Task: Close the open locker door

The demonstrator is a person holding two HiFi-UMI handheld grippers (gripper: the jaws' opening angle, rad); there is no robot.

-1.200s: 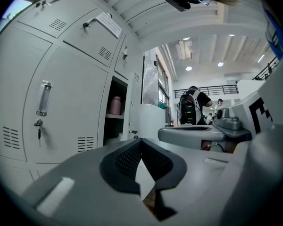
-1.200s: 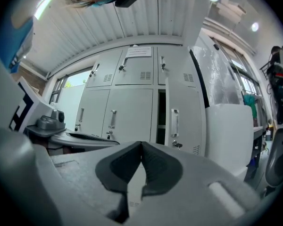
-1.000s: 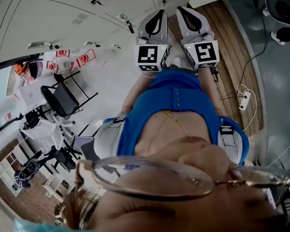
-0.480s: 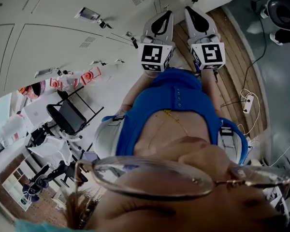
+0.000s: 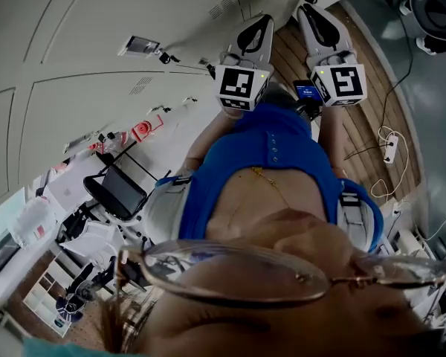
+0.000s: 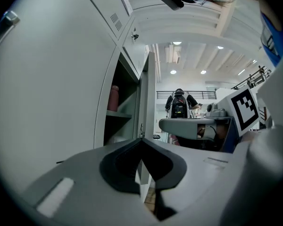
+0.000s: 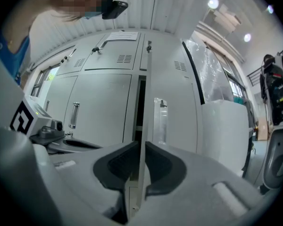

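On the locker bank, the locker door [image 7: 172, 126] stands ajar, with a dark gap [image 7: 139, 102] along its free edge and a clear handle [image 7: 160, 119] just beside that edge. The right gripper [image 7: 144, 147] lines up with the door's edge, its jaws parting slightly with nothing pressed between the pads. The left gripper [image 6: 141, 142], clenched and empty, faces the door edge-on from near it. Judged step: approach, with the door not yet pushed. The next move calls for a flat press on the door's face near the handle until the gap closes.

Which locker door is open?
The door with the clear handle. A dark gap runs down its left edge; the other doors sit flat and shut.
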